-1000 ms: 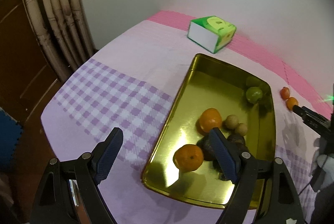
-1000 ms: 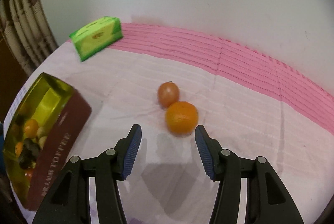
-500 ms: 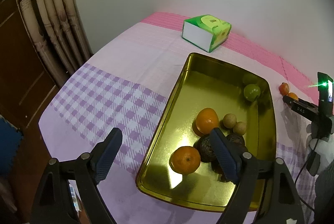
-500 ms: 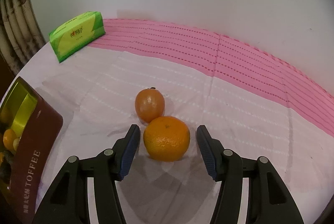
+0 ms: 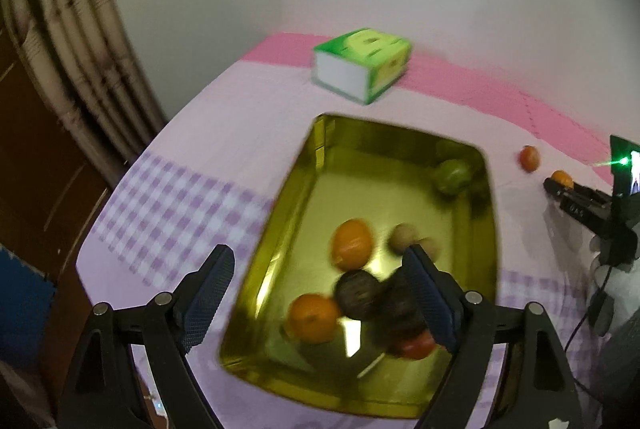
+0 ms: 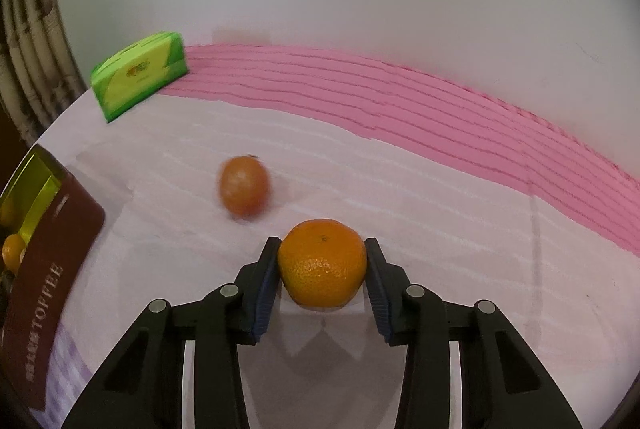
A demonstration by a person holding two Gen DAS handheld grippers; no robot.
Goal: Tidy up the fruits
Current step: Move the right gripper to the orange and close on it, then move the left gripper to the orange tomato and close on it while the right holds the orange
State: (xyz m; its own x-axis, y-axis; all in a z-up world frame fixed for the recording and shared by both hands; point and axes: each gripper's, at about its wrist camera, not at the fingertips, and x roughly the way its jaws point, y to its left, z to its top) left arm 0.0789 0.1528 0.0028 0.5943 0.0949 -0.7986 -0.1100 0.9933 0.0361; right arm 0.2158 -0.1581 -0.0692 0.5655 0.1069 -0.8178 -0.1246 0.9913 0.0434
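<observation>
My right gripper (image 6: 322,269) is shut on an orange mandarin (image 6: 322,265), low over the pale cloth. A smaller reddish-orange fruit (image 6: 244,187) lies on the cloth just beyond, to the left. My left gripper (image 5: 316,293) is open and empty, above the near end of the gold tin tray (image 5: 312,165). The tray holds two oranges (image 5: 352,243), a green fruit (image 5: 452,175), dark round fruits (image 5: 358,295), small brown ones and a red one. In the left wrist view the right gripper (image 5: 560,185) sits right of the tray with the mandarin.
A green tissue box (image 5: 362,67) stands at the back near the wall, also in the right wrist view (image 6: 140,79). The tray's brown "TOFFEE" wall (image 6: 52,269) is at the left. A curtain and dark wood (image 5: 60,89) border the table's left edge.
My right gripper moved forward around the mandarin and closed on it. The reddish fruit now lies apart from the mandarin, to its left. The left gripper shifted slightly above the tray and stayed open.
</observation>
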